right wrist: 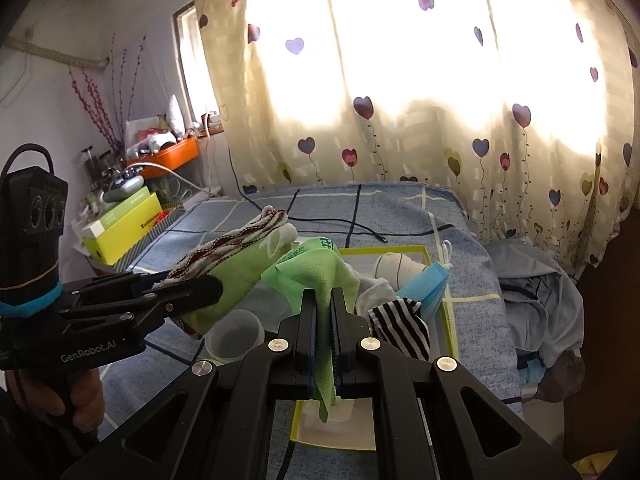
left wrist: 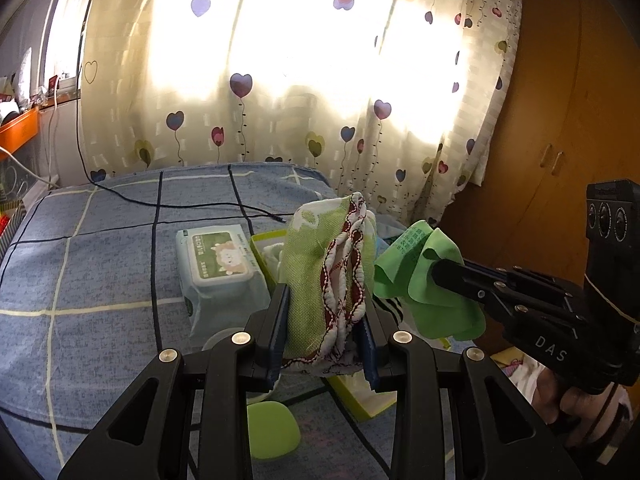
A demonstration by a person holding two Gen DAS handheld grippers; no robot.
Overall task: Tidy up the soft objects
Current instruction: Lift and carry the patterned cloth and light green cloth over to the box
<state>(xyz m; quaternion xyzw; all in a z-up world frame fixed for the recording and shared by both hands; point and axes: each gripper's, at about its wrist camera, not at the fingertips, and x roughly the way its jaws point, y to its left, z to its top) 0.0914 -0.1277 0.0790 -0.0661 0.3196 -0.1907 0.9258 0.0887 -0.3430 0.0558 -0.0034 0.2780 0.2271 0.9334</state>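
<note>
Landmark: yellow-green tray (right wrist: 440, 320) on the bed (right wrist: 472, 320).
Left tongs (left wrist: 324, 320): closed on a folded green towel (left wrist: 316, 276) w/ red-white trim, held up in the air just left of the tray.
Right tongs (right wrist: 325, 344): pinched tight on a thin green cloth (right wrist: 320, 276), held above the tray's near-left part.
Handling: both are judged light, soft, floppy, not fragile; the cloth hangs loose, so a grip near a fold or bunched edge is advised.
Tray contents: striped sock (right wrist: 400, 328), blue mask (right wrist: 428, 284), white roll (right wrist: 400, 266), other white fabric.
Wipes pack (left wrist: 220, 264): left of the tray, on the bed.
Next: items prob. to be laid in the tray.
</note>
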